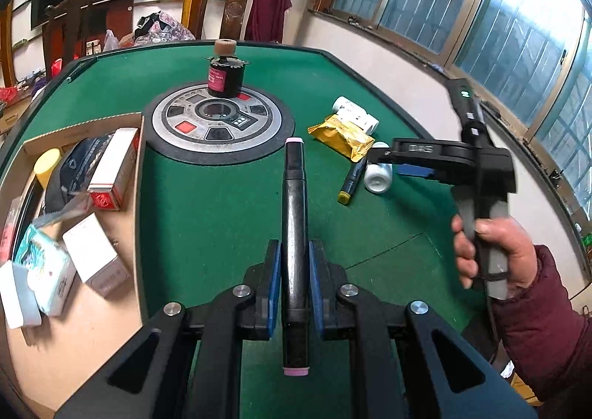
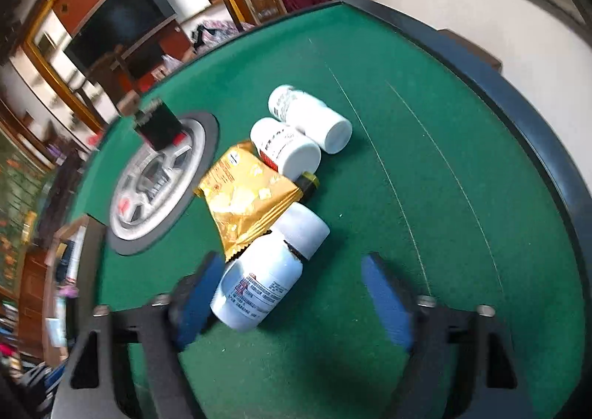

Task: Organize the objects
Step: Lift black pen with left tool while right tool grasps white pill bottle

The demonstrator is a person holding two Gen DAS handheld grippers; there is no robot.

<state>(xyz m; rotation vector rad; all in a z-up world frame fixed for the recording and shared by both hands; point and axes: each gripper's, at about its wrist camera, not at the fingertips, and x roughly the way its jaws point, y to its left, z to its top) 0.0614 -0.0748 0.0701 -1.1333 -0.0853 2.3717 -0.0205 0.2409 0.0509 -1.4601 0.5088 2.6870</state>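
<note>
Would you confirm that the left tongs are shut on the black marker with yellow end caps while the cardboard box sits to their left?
Not quite: in the left wrist view, the black marker in the left tongs has pink end caps. The cardboard box is indeed on their left.

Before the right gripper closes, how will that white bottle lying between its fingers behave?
The white bottle lies on its side on the green felt table, so it may roll if nudged. Its smooth plastic could slip in the pads. The gold snack packet touches it and may drag along.

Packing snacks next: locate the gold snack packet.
In the right wrist view the gold snack packet lies mid-table on the green felt, between the round centre panel and the white bottles.
</note>
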